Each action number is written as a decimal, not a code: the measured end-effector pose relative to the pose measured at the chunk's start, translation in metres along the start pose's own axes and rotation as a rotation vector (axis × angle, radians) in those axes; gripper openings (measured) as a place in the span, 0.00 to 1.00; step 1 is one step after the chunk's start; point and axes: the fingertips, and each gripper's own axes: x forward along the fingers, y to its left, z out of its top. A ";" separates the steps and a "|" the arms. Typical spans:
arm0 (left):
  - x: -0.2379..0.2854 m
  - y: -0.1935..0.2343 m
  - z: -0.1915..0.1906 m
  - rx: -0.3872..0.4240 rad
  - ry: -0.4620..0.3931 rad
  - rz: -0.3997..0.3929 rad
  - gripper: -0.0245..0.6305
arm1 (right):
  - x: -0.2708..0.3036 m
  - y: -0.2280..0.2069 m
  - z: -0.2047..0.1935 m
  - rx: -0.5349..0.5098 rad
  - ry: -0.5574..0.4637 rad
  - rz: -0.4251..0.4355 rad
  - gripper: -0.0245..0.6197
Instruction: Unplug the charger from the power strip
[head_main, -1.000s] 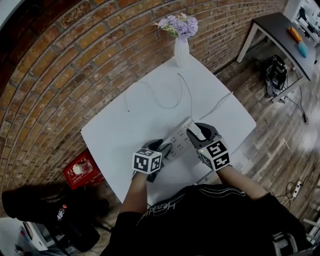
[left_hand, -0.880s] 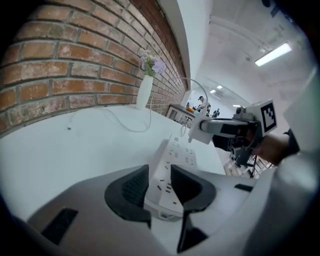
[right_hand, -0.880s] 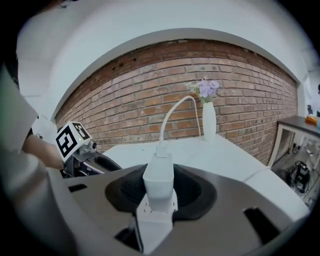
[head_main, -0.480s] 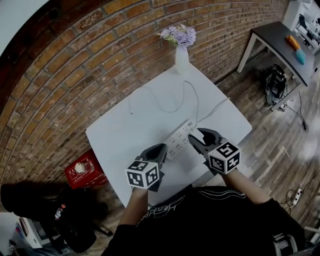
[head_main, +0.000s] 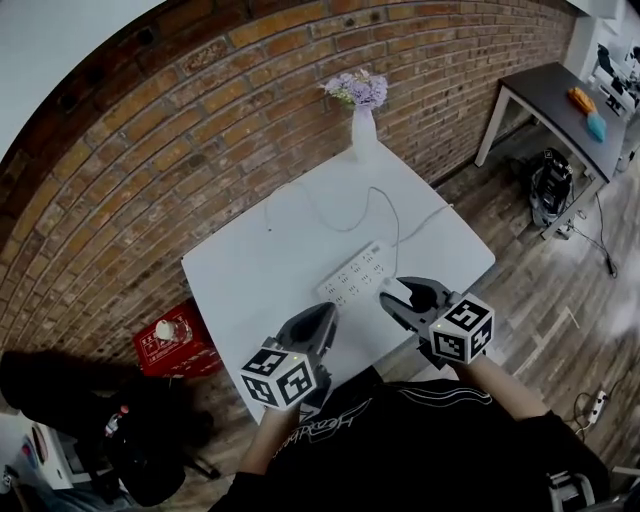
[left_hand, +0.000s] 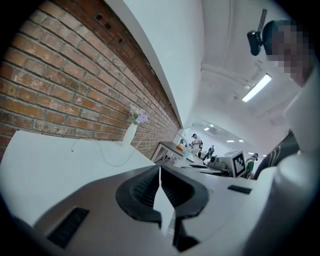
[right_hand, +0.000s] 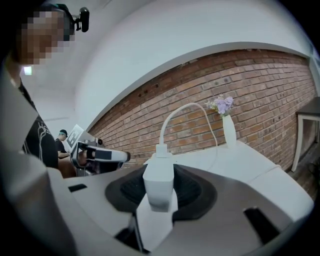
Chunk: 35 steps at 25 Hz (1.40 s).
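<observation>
The white power strip (head_main: 355, 277) lies on the white table (head_main: 250, 270). My right gripper (head_main: 403, 298) is shut on the white charger (head_main: 396, 291), holding it up just right of the strip's near end and clear of the sockets. In the right gripper view the charger (right_hand: 159, 181) stands upright between the pads and its cable (right_hand: 172, 116) arcs up and away toward the wall. My left gripper (head_main: 318, 322) hovers over the table's near edge, left of the strip. Its jaws are closing and meet with nothing between them (left_hand: 160, 192).
A white vase of purple flowers (head_main: 362, 125) stands at the table's far corner by the brick wall. A thin white cable (head_main: 330, 205) loops across the tabletop. A red crate (head_main: 172, 340) sits on the floor at left. A dark table (head_main: 560, 95) and a bag (head_main: 550, 170) are at right.
Both grippers rose and drew back toward the person. The left gripper's jaws went from open to shut. The charger came away from the strip in the right gripper.
</observation>
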 end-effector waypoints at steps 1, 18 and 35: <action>-0.005 -0.007 0.000 0.009 -0.010 -0.004 0.05 | -0.004 0.006 -0.001 -0.004 -0.001 0.010 0.23; -0.038 -0.048 -0.012 0.034 -0.051 -0.016 0.05 | -0.043 0.033 -0.008 -0.023 -0.027 0.042 0.23; -0.031 -0.045 -0.020 0.038 -0.050 -0.008 0.05 | -0.046 0.028 -0.015 -0.034 -0.007 0.006 0.23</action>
